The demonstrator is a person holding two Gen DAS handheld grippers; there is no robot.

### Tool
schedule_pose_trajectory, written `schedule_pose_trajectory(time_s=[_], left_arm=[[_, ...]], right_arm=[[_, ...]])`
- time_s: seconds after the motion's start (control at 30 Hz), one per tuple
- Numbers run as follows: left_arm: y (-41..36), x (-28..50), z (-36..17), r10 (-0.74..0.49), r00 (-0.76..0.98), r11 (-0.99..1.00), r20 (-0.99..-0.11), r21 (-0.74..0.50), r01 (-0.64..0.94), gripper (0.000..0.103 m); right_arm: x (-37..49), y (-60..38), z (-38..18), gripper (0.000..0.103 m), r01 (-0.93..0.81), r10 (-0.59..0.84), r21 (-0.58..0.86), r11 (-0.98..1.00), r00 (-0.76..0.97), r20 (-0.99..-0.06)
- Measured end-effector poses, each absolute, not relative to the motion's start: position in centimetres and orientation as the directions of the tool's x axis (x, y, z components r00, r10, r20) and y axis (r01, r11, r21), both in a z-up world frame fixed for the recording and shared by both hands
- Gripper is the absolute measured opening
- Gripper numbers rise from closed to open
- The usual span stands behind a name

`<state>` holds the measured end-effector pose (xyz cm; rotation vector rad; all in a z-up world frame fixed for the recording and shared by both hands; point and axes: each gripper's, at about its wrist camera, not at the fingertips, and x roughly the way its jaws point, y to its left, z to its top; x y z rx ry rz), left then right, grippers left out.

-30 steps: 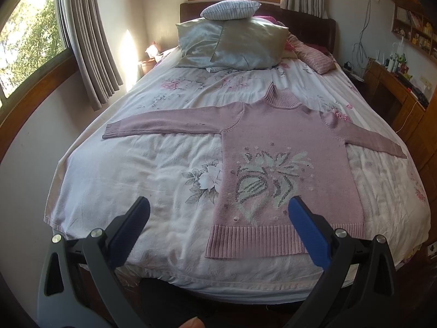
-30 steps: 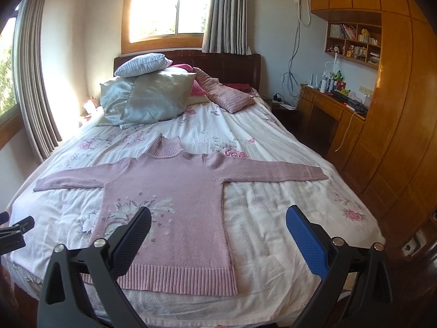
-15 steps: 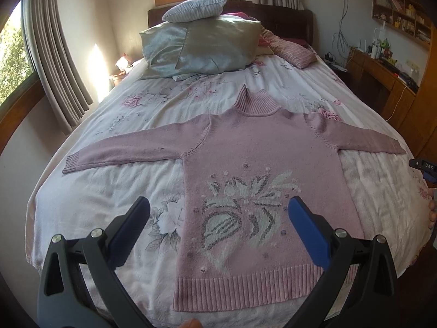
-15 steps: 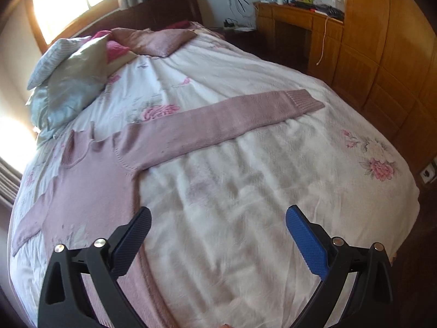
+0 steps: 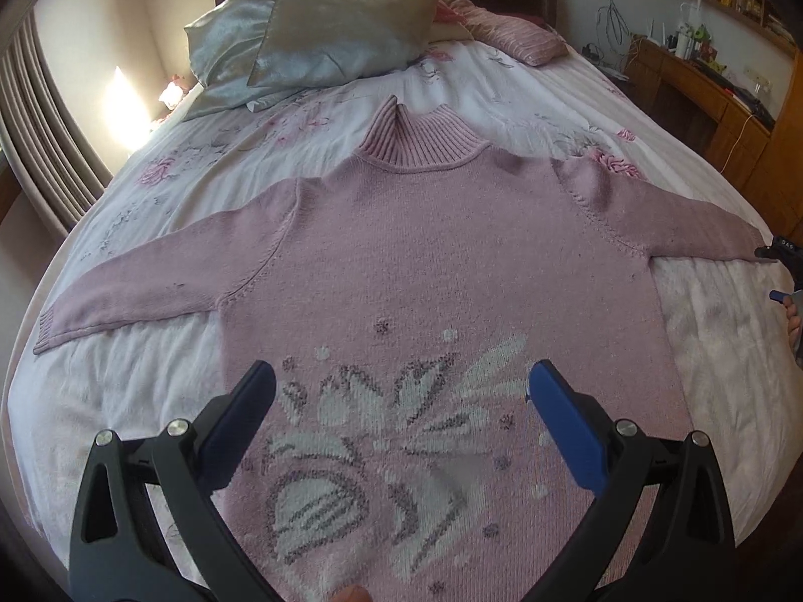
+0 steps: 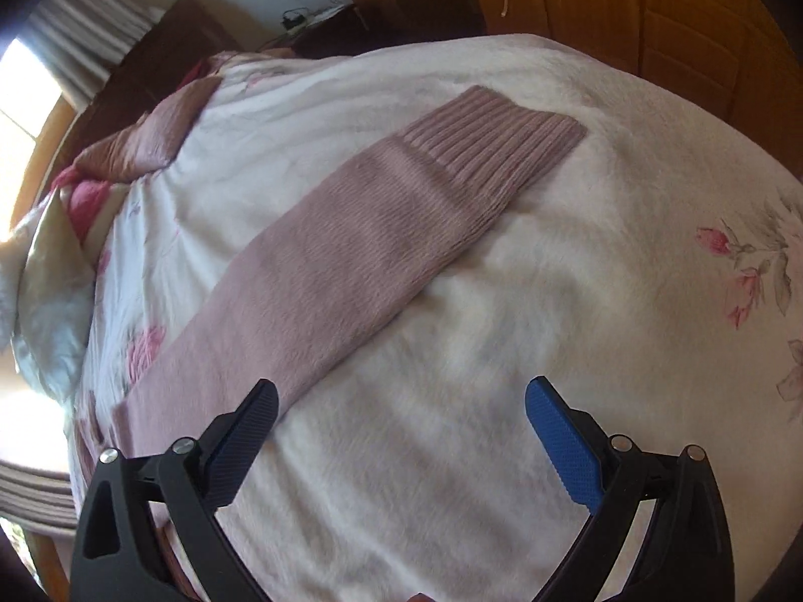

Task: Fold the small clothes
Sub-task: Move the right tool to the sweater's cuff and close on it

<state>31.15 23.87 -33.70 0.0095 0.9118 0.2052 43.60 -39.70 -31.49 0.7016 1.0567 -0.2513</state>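
so the left gripper (image 5: 400, 386) has its fingers (image 5: 562, 416) spread wide apart with nothing between them, hanging over the front of the pink sweater (image 5: 441, 261), right above the knitted flower pattern (image 5: 401, 431); the right gripper (image 6: 401, 401) is just as wide open and empty, over bare white bedspread (image 6: 577, 261) with its dark finger (image 6: 246, 431) just beside the edge of the sweater's right sleeve (image 6: 381, 236); that sleeve lies flat and stretched out diagonally, ribbed cuff (image 6: 502, 150) at the far end; the sweater itself is spread face up on the bed (image 5: 150, 391), both sleeves out to the sides, ribbed collar (image 5: 421, 140) pointing toward the pillows (image 5: 331, 35) at the headboard; off to the bed's right side there's a wooden desk (image 5: 702, 85) with small stuff on it, too small to make out; curtains (image 5: 45, 125) hang on the left.
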Motion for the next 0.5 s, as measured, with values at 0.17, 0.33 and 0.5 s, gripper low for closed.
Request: schedule_pose_trajectory(time_s=[0.17, 0.33, 0.5], left_arm=[[21.5, 33.7, -36.5, 0.117, 0.584, 0.991, -0.803, 0.058, -0.119, 0.1], [19.3, 35.1, -38.3, 0.04, 0.57, 0.997, -0.821, -0.005, -0.077, 0.1], [17.7, 35.3, -39.0, -0.037, 0.568, 0.995, -0.822, -0.081, -0.051, 0.1]], right_arm=[[43.7, -44.7, -32.5, 0.095, 0.528, 0.227, 0.564, 0.635, 0.571, -0.789], [43.3, -49.5, -33.1, 0.07, 0.501, 0.287, 0.695, 0.516, 0.663, -0.691], [44.9, -51.7, -34.6, 0.051, 0.461, 0.326, 0.758, 0.461, 0.707, -0.628]])
